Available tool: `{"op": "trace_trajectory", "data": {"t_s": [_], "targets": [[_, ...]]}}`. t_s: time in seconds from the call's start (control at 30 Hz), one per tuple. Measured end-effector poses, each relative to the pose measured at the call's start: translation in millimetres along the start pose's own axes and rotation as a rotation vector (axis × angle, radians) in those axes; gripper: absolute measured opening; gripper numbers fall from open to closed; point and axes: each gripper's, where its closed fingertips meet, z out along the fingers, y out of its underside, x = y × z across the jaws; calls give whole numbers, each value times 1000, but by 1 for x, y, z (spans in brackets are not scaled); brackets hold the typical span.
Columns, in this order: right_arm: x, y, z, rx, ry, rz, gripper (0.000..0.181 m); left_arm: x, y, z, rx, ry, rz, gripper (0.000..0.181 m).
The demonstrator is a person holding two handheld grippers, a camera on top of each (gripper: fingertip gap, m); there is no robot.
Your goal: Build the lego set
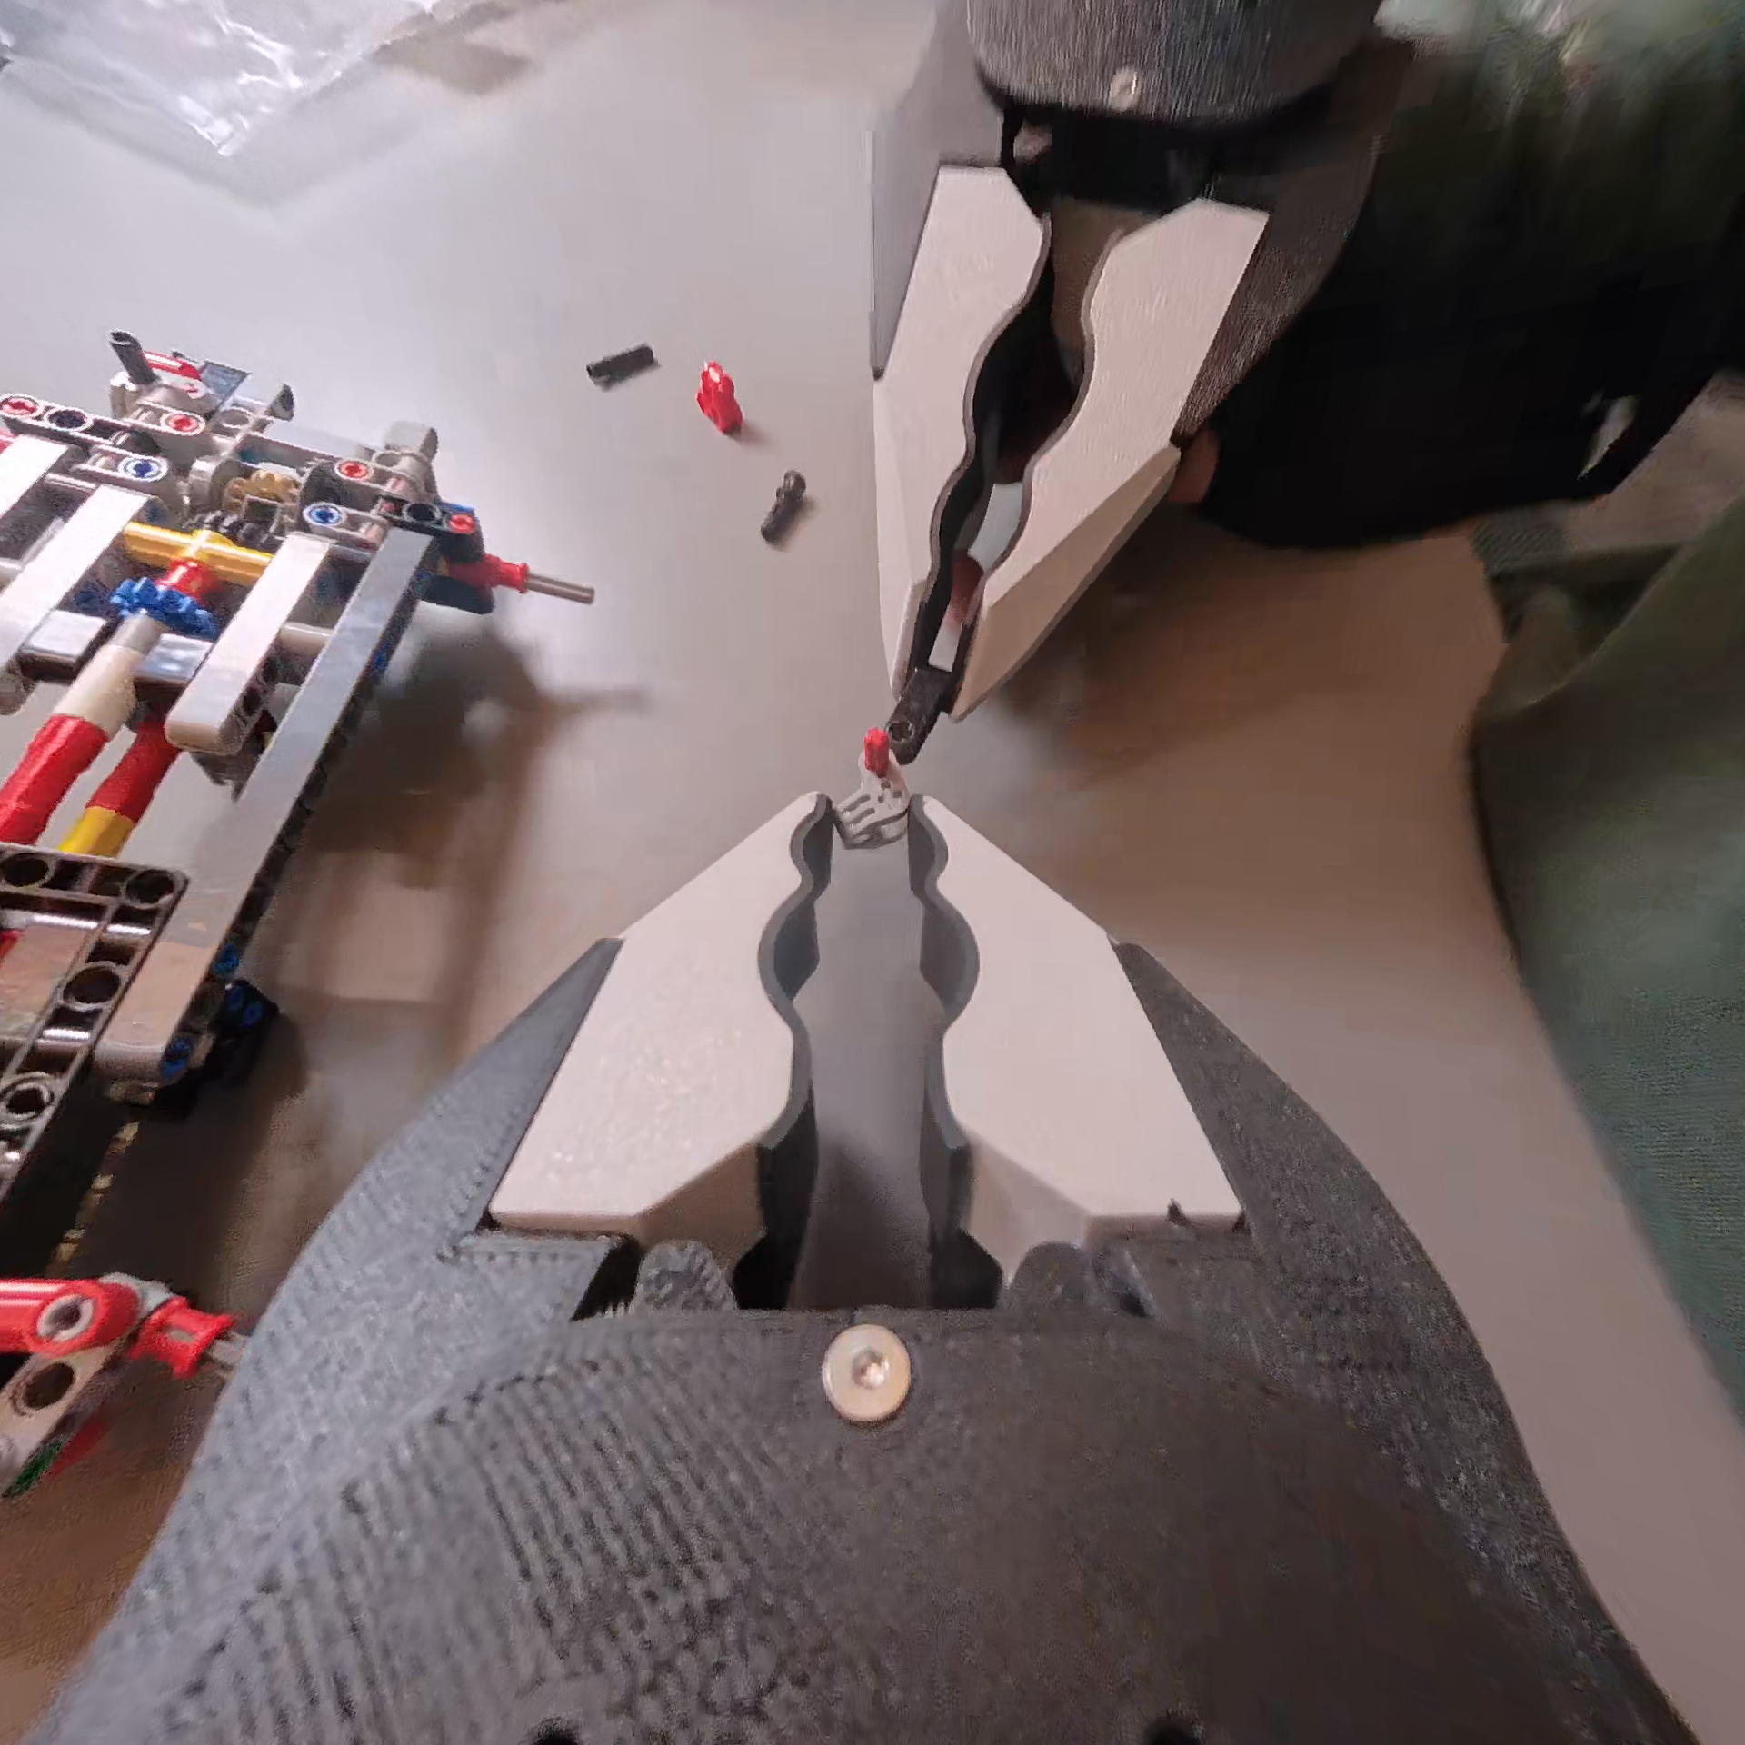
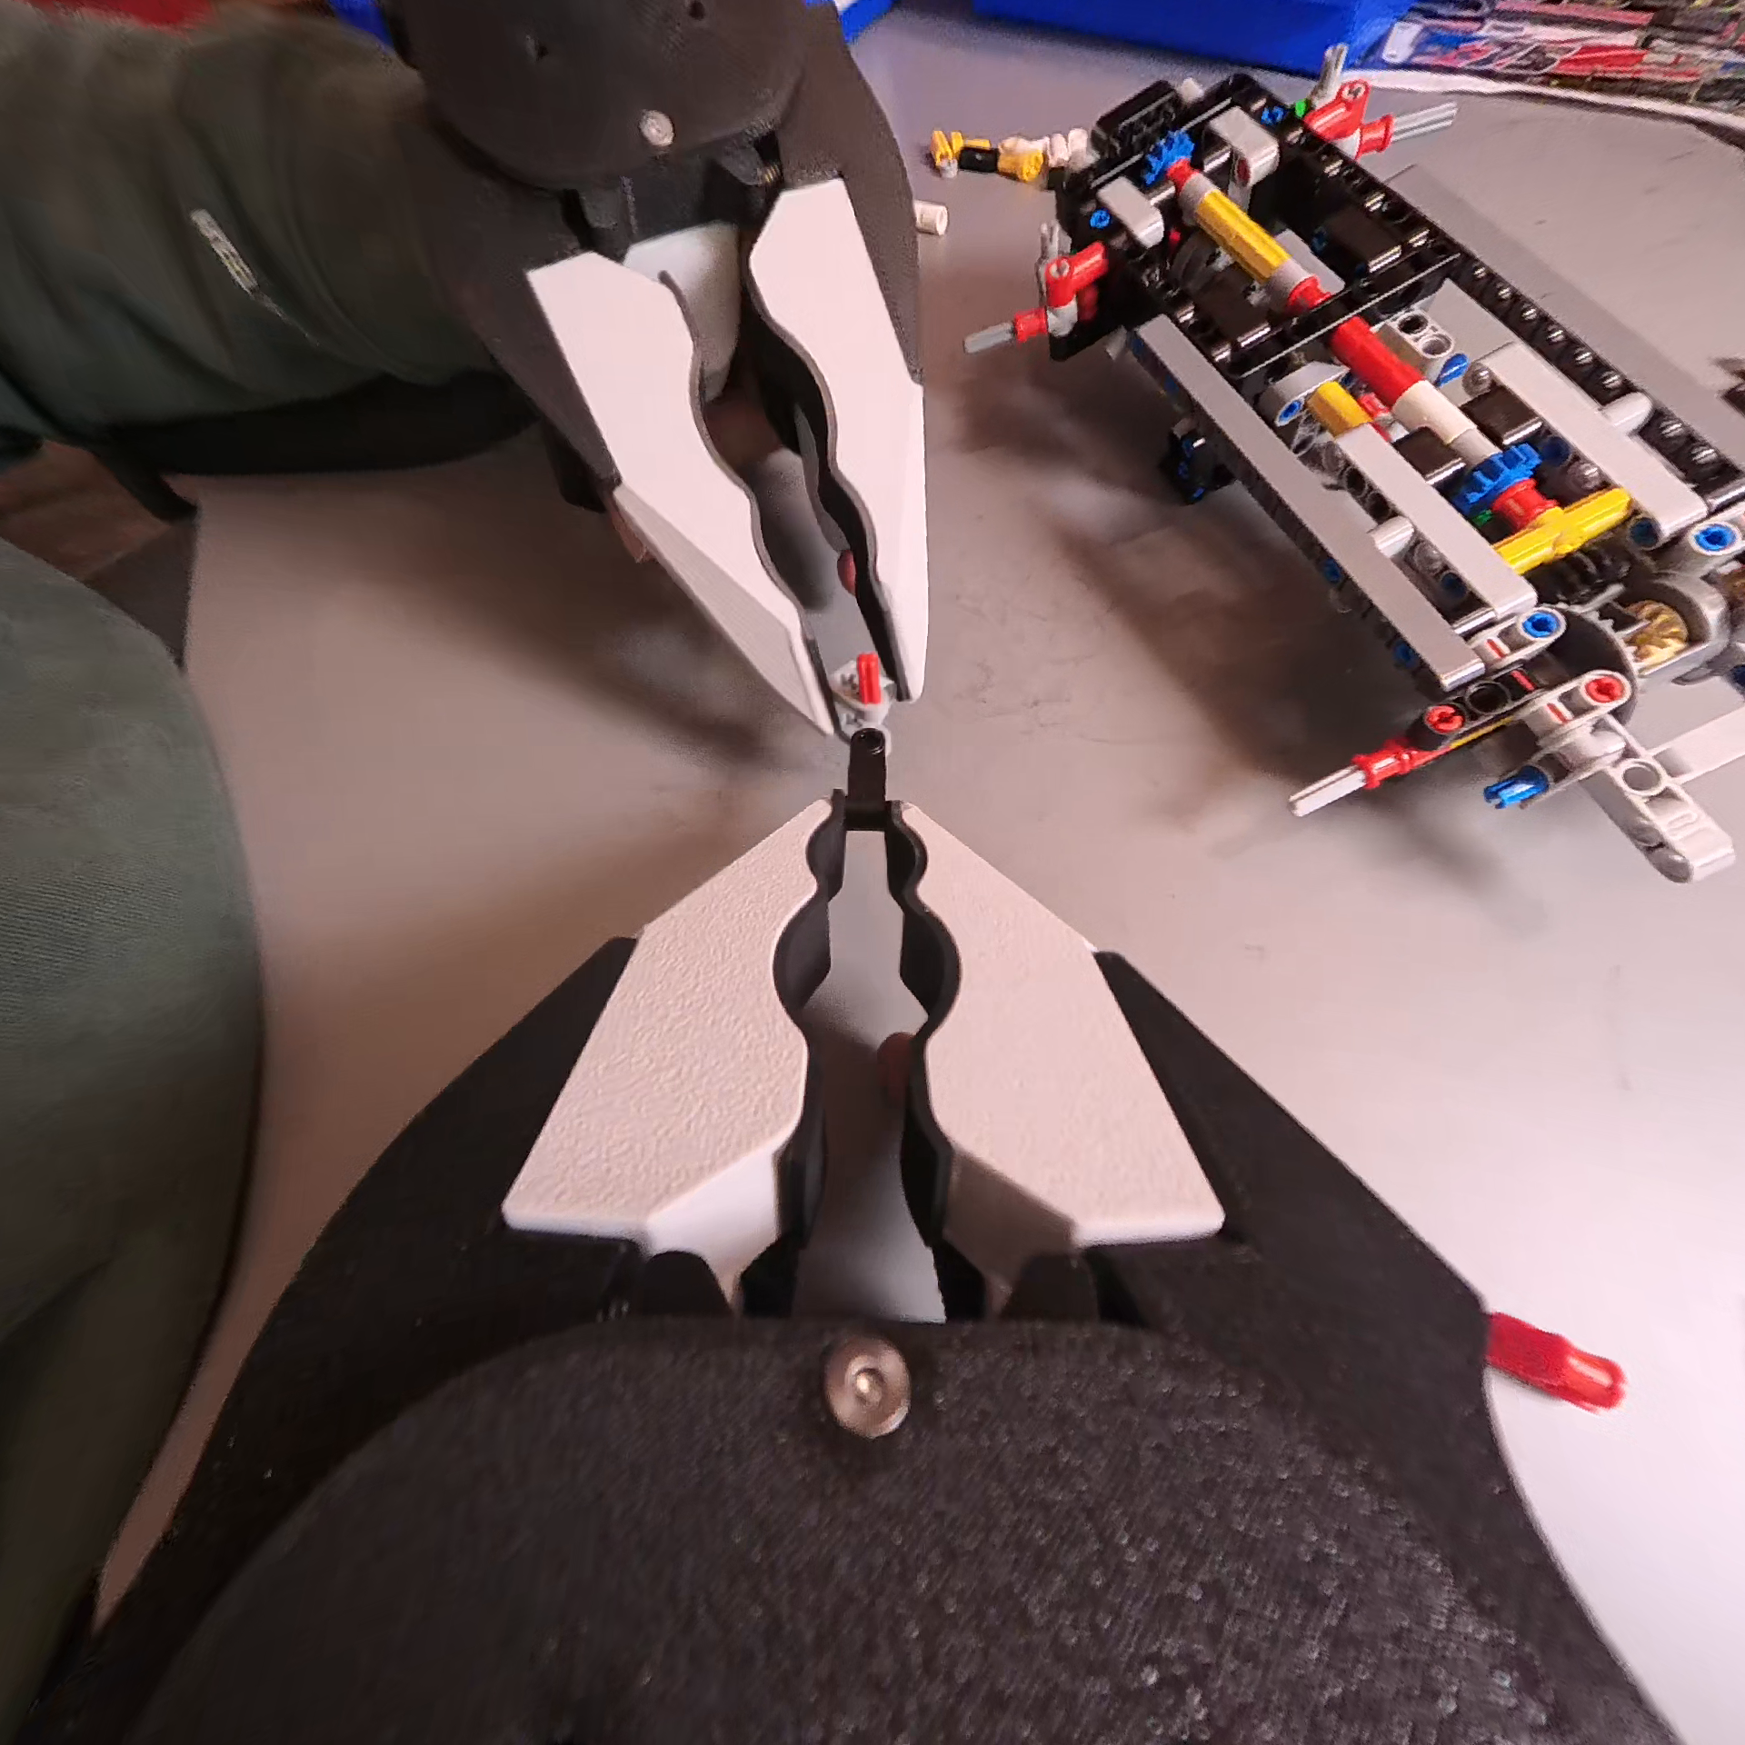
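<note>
My left gripper [image 1: 871,820] is shut on a small grey connector piece [image 1: 873,814] with a red pin [image 1: 874,748] sticking out of it. My right gripper [image 2: 866,818] is shut on a black pin [image 2: 867,767]. The two grippers point tip to tip above the table. The black pin's end almost touches the grey piece [image 2: 864,691] with its red pin. In the left wrist view the right gripper [image 1: 930,694] comes in from the upper right with the black pin [image 1: 914,718]. The half-built Technic chassis [image 1: 198,585] lies to the left; it also shows in the right wrist view [image 2: 1416,415].
Loose parts lie on the grey table [image 1: 567,236]: a black pin [image 1: 619,364], a red piece [image 1: 720,398], another black pin [image 1: 784,505]. A clear plastic bag [image 1: 189,66] is at far left. A red part [image 2: 1549,1369] lies near my right gripper. A person's green sleeve [image 2: 189,236] is close. Less than 4 cm separates the two grippers' tips.
</note>
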Motion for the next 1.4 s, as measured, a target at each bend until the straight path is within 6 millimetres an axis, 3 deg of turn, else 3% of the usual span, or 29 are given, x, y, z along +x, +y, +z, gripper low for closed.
{"op": "trace_trajectory", "data": {"t_s": [0.17, 0.33, 0.97, 1.4], "targets": [[-5, -16, -9, 95, -87, 114, 5, 5, -19, -14, 140, 131, -159, 14], [-7, -20, -11, 124, -133, 184, 5, 8, -20, -13, 137, 154, -172, 14], [-5, 4, 0, -77, -5, 17, 5, 9, -3, 2, -3, 74, -98, 14], [-5, 9, 3, -131, 48, -65, 4, 8, 4, 6, -56, 21, -45, 14]]}}
